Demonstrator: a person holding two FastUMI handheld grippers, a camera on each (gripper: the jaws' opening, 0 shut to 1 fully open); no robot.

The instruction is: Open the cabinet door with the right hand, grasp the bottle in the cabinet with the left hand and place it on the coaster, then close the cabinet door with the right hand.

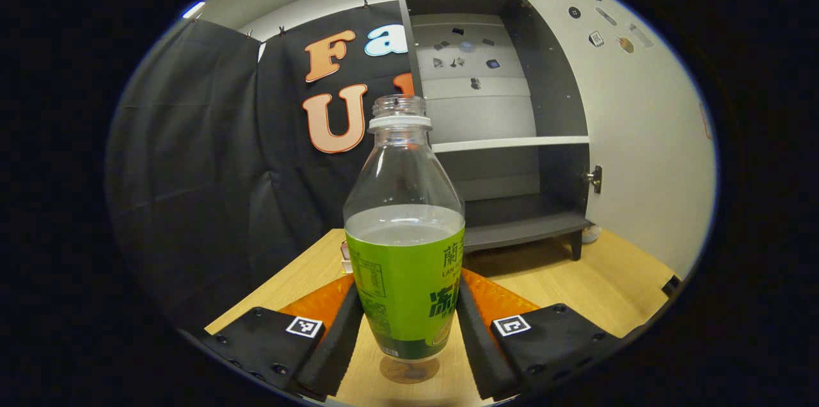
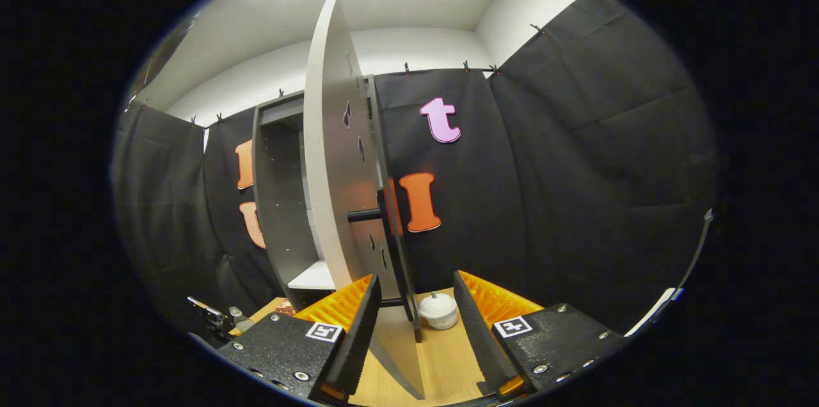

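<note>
A clear bottle (image 1: 404,228) with a green label and a white neck ring stands upright between the fingers of my left gripper (image 1: 407,285), which is shut on its label. Its base sits just over the wooden table (image 1: 576,279); a round brownish patch (image 1: 409,370) shows under it, and I cannot tell if that is the coaster. Behind stands the grey cabinet (image 1: 505,228), its white door (image 1: 640,125) swung wide open. In the right gripper view the door (image 2: 333,157) is edge-on, with a black handle (image 2: 365,215). My right gripper (image 2: 416,279) is open, its fingers either side of the door's lower edge.
A white shelf (image 1: 508,144) divides the cabinet. A small white round object (image 2: 438,311) lies on the table beyond the door. Something small (image 1: 345,258) sits at the table's far edge left of the bottle. Black cloth walls surround the table.
</note>
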